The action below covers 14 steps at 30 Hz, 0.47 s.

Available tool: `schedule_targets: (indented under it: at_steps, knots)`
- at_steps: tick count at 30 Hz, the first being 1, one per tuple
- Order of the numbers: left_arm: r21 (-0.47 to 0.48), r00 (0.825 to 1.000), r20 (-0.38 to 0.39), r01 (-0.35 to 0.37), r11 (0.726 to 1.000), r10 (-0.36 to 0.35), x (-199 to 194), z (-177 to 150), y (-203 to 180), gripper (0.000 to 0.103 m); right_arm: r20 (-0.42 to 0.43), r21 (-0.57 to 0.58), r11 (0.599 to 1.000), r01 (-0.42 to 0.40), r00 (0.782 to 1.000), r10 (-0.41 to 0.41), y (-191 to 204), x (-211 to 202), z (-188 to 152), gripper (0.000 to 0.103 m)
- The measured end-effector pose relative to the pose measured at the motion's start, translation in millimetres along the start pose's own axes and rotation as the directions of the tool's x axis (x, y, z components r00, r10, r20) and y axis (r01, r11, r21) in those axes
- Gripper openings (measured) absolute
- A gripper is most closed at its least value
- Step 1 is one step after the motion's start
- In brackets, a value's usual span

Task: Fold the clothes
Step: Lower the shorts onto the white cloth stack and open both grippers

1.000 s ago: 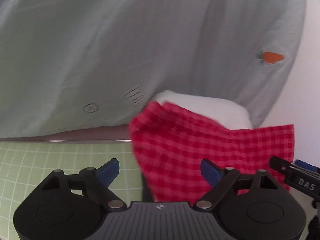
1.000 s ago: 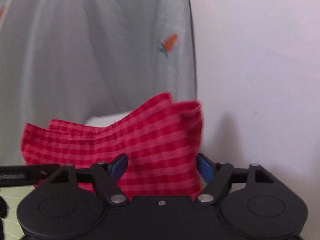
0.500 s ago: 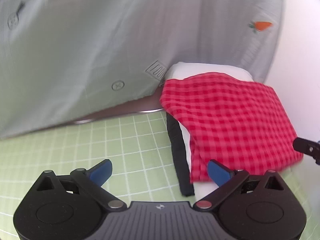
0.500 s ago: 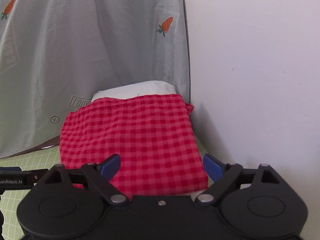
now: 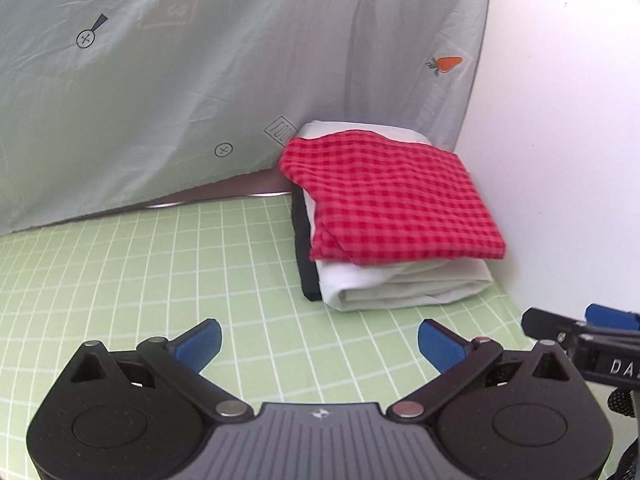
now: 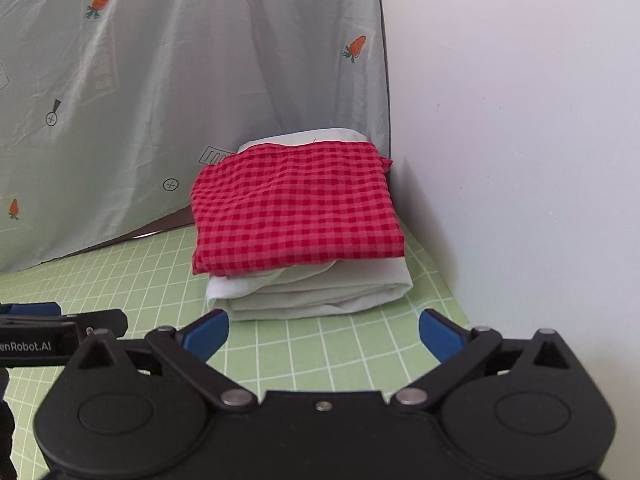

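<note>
A folded red checked cloth (image 5: 392, 200) (image 6: 296, 212) lies on top of a folded white garment (image 5: 404, 280) (image 6: 316, 292), with a black garment (image 5: 306, 256) under them at the left side. The stack sits on the green grid mat (image 5: 160, 264) (image 6: 120, 280) in the far right corner by the wall. My left gripper (image 5: 318, 342) is open and empty, back from the stack. My right gripper (image 6: 322, 334) is open and empty, just short of the stack's front edge.
A pale grey sheet with carrot prints (image 5: 200, 60) (image 6: 180, 60) hangs behind the mat. A white wall (image 5: 560, 140) (image 6: 520, 140) bounds the right side. The other gripper shows at the edge of each view (image 5: 592, 344) (image 6: 52, 332).
Both grippers let go of the red checked cloth and pulled back. The cloth now lies flat on the white garment, farther from both cameras.
</note>
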<state>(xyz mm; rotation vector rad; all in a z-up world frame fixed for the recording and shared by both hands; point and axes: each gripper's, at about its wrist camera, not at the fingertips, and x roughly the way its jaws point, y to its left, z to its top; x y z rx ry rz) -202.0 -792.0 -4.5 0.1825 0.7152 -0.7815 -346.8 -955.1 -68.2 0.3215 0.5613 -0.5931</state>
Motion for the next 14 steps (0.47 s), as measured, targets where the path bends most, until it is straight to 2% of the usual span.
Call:
schedule_targets:
  at_steps: [8,14]
  knots:
    - [0.032,0.999,0.053,0.008,0.999,-0.009,-35.6,-26.8,-10.6,0.103,0.008,-0.022,1.0,0.013,1.0,-0.012,-2.0,-37.5,-27.5,0.103]
    - [0.05,0.999,0.051,0.002,0.999,-0.004,-54.9,-34.7,-11.6,0.103,0.025,-0.01,1.0,0.029,0.999,-0.029,-3.6,-60.4,-35.6,0.103]
